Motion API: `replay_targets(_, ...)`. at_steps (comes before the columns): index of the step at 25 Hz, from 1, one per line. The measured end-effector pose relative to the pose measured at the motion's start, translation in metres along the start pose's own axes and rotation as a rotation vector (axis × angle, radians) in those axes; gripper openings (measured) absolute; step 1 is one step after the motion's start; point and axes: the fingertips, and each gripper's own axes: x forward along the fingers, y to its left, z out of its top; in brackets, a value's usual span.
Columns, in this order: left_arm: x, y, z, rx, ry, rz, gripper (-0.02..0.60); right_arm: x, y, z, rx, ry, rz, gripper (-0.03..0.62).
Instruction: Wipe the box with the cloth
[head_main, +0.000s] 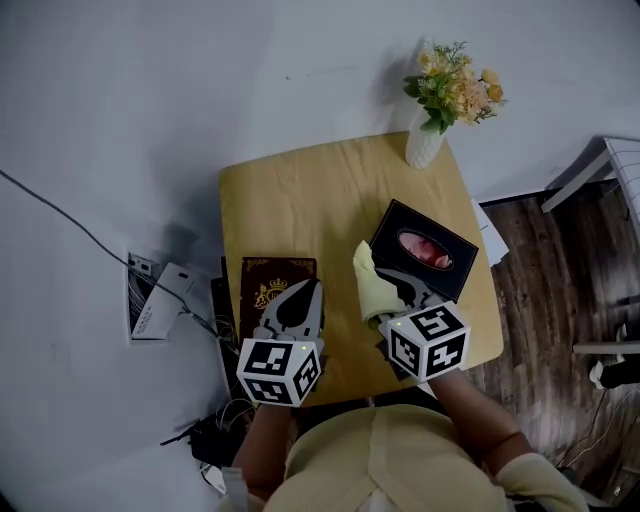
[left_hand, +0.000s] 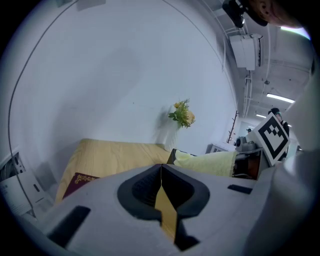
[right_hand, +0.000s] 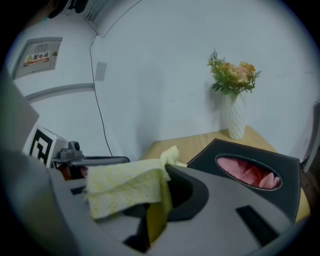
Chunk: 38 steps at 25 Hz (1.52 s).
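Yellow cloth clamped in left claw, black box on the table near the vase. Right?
Wrong claw: the right claw holds the yellow cloth, per the right gripper view. The black box is on the table near the vase.

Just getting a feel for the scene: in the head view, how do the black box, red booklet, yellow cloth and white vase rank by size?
1. black box
2. red booklet, partly hidden by the left gripper
3. yellow cloth and white vase: about alike, too close to rank
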Motion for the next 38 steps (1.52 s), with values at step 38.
replay_targets(38, 0.046, -0.076, -0.042, 0.074, 0.138, -0.228, 0.021, -0.039, -0.078, -0.086, 0.252, -0.016, -0.304, 0.040)
